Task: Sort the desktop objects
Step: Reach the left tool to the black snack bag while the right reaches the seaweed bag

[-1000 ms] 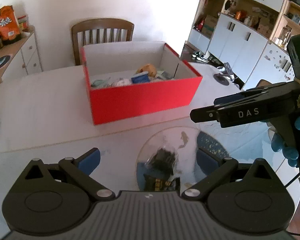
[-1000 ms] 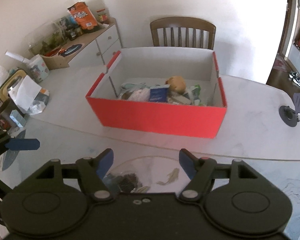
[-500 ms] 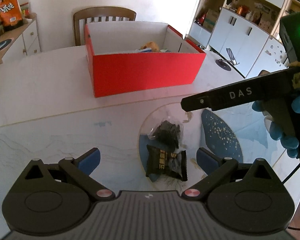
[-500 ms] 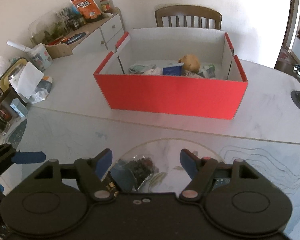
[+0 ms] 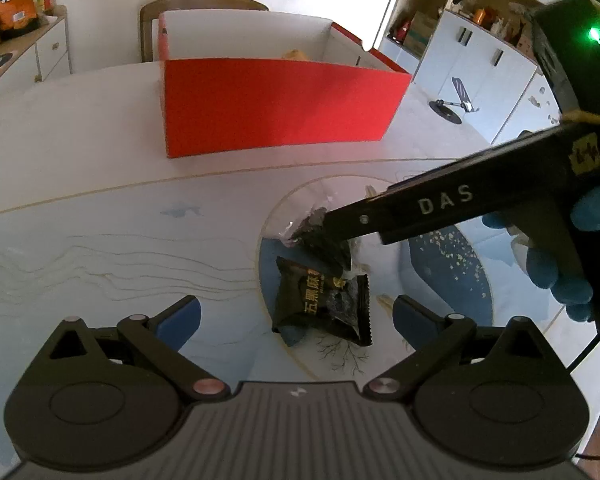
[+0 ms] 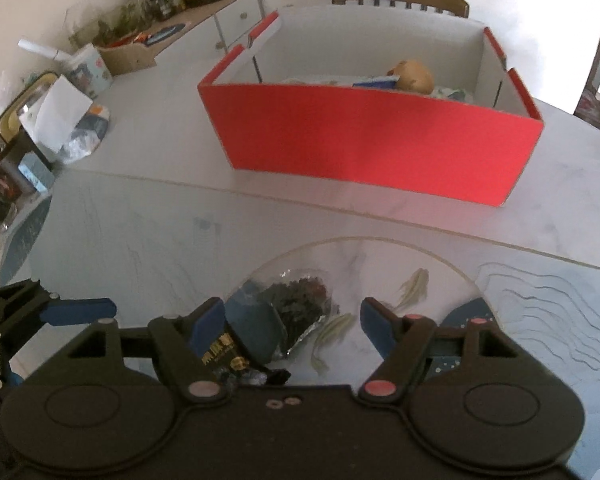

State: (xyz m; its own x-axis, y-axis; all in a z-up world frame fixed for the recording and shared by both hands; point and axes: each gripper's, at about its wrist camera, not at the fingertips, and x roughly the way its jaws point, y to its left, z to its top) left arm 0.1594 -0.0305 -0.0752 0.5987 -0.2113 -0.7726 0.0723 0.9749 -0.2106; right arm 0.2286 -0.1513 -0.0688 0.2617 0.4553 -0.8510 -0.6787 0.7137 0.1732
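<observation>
Down on the round glass plate (image 5: 452, 276) lie two snack packets: a black wrapped one (image 5: 320, 304) and, touching its far edge, a clear bag of dark bits (image 6: 296, 312). Over them the right gripper (image 6: 292, 320) spreads its jaws wide to either side of the clear bag, while the left gripper (image 5: 296, 314) likewise stands wide around the black packet. Beyond, on the pale table (image 5: 80, 128), sits the red box (image 6: 372, 148) with sorted items inside.
</observation>
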